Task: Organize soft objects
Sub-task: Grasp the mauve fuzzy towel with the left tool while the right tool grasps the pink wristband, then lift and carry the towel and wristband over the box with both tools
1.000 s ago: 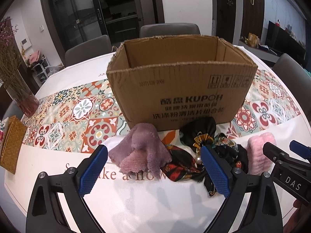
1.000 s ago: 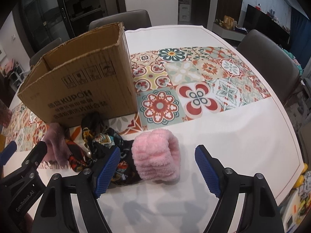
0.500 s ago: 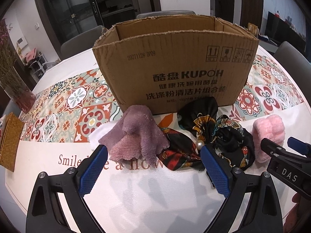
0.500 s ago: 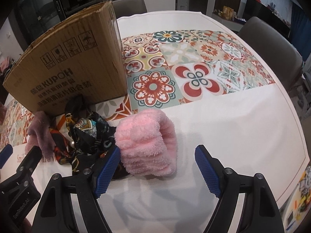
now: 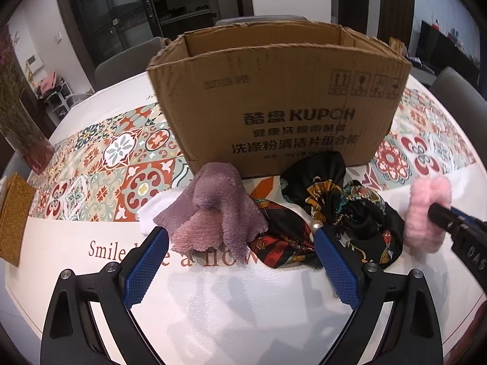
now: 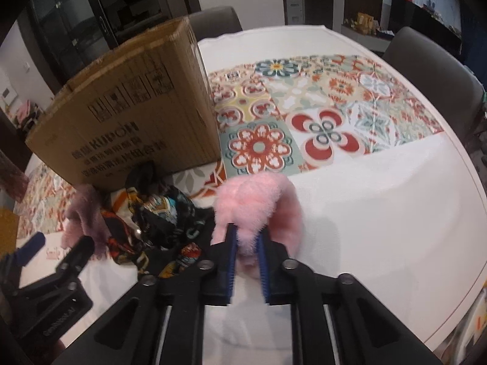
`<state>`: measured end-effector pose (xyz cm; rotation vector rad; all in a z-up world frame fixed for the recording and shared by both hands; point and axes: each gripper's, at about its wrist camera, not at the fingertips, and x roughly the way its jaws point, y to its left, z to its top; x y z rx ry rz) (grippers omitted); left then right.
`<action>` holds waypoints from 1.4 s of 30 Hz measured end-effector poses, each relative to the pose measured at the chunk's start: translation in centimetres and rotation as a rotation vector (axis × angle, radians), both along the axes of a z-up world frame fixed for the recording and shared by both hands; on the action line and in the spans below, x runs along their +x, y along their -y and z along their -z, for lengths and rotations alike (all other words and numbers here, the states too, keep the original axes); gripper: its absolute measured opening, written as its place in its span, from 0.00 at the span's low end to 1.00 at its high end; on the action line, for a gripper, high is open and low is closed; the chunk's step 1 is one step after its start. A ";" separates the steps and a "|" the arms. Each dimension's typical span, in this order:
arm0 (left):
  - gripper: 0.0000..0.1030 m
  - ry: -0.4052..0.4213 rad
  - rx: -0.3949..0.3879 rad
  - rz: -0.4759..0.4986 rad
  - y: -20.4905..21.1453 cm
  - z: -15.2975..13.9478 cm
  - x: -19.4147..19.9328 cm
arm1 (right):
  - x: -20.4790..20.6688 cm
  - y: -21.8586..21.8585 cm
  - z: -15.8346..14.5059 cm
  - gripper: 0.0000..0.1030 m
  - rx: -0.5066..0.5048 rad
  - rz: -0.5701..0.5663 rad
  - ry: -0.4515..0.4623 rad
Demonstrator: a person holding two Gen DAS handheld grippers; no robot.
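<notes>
An open cardboard box point(image 5: 283, 103) stands on the table; it also shows in the right wrist view point(image 6: 127, 115). In front of it lie a purple fuzzy cloth point(image 5: 213, 213), a black patterned scarf point(image 5: 331, 213) and a pink fluffy towel point(image 5: 426, 213). My right gripper point(image 6: 246, 243) is shut on the pink fluffy towel point(image 6: 258, 200). My left gripper point(image 5: 240, 261) is open and empty, just short of the purple cloth and the scarf. In the right wrist view the scarf point(image 6: 164, 222) and the purple cloth point(image 6: 82, 216) lie to the left.
A patterned runner point(image 5: 100, 170) crosses the white table point(image 6: 380, 213). A vase with dried flowers point(image 5: 27, 140) and a woven mat point(image 5: 12, 219) sit at the left. Grey chairs point(image 6: 432, 73) ring the table.
My right gripper has closed on the pink towel. Both grippers have moved forward toward the soft things; the left one stays open.
</notes>
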<state>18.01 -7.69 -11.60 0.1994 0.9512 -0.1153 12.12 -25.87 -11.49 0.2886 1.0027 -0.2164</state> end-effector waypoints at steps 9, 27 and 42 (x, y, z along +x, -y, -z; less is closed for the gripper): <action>0.95 0.017 -0.050 -0.056 -2.4 0.0 1.1 | 1.3 -2.7 -2.9 0.12 -0.036 -0.054 0.103; 0.70 0.054 -0.014 -0.085 -2.6 1.9 5.9 | 5.1 -4.3 -2.7 0.12 -0.038 -0.091 0.091; 0.14 -0.047 -0.067 -0.061 -3.0 3.7 7.3 | 6.5 -4.7 -1.7 0.12 -0.041 -0.100 0.054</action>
